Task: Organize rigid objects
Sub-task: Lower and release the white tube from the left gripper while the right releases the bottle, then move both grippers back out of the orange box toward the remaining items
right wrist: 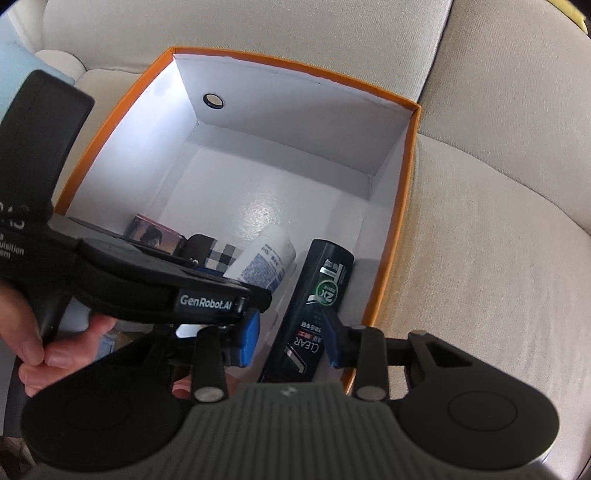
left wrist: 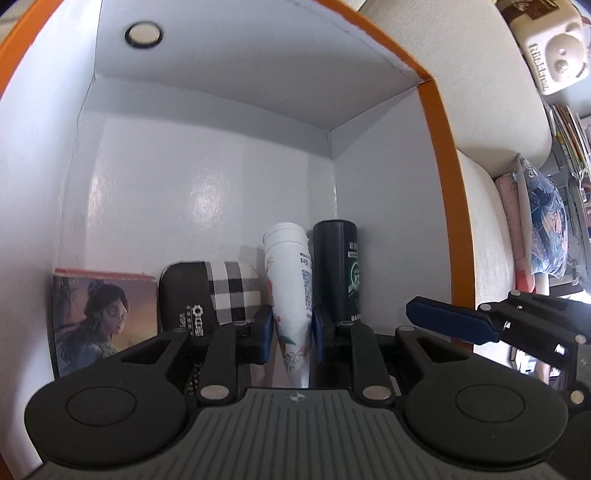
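- Container: orange-rimmed cardboard box with white inner walls (left wrist: 443, 155), resting on a cream fabric sofa (right wrist: 498, 240). A round eyelet hole (left wrist: 143, 34) sits in the far wall, upper left of the left wrist view.
- Contents run along the near wall, lower part of both views. Far left: flat card box printed with a painted figure (left wrist: 92, 317), upright against the left wall.
- Next right: dark pouch with a black-and-white checked panel (left wrist: 221, 291), just beside the card box.
- Centre: white plastic tube with blue print and a floral pattern (left wrist: 291, 288), cap end toward the far wall, tail end pinched between the blue pads of the left gripper (left wrist: 291, 328); jaws clamped on it.
- Right of it: black shampoo bottle with a green round label (right wrist: 321, 299), lying just beside the tube, near the right wall.
- Right gripper (right wrist: 291, 343): jaws straddle the black bottle; gaps visible on both sides, pads not pressing.
- A hand (right wrist: 55, 350) grips the left tool at lower left of the right wrist view.
- Open room: the far half of the white floor is bare; the right wall stands close to the black bottle.
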`<state>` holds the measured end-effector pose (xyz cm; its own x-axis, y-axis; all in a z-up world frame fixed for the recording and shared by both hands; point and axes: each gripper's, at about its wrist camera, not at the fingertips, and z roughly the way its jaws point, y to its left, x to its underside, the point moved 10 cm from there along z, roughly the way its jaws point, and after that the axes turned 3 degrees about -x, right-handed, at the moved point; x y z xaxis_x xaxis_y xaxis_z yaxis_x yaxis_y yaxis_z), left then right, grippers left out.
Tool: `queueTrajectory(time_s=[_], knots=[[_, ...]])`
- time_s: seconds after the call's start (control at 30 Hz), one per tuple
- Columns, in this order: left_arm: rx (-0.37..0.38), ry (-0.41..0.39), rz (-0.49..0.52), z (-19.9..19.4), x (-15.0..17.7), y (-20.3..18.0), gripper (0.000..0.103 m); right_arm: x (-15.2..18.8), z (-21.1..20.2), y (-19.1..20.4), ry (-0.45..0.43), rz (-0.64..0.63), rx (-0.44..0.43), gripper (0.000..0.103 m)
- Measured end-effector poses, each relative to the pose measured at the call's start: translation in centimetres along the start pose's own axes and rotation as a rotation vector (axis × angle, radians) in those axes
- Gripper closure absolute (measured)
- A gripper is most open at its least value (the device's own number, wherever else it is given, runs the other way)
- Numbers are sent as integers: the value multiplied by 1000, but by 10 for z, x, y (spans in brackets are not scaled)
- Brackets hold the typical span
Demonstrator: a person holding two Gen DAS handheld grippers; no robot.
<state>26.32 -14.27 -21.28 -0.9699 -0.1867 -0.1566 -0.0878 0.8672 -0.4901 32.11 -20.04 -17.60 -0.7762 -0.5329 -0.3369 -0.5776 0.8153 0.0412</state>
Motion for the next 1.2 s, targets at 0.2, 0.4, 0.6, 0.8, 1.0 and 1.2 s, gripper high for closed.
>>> queueTrajectory(time_s=[0.2,0.4,0.6,0.8,1.0,1.2], knots=[[-23,18,18,-13,4,5,76,1,-1,1,-12,11,-11,65],[-49,11,31,-28,13,8,73,4,-4,3,-21,10,-13,65],[-14,3,-12,-28,16,13,85,8,-6,4,-27,12,-16,65],[39,20,-116,-18,22,19,85,9,-4,5,-22,4,-18,65],[-48,39,-40,-27,24,23,83,9,-1,6,-13,-5,-14,65],[-61,10,12,-49,25,24,83,10,-3,7,-7,-7,0,65]])
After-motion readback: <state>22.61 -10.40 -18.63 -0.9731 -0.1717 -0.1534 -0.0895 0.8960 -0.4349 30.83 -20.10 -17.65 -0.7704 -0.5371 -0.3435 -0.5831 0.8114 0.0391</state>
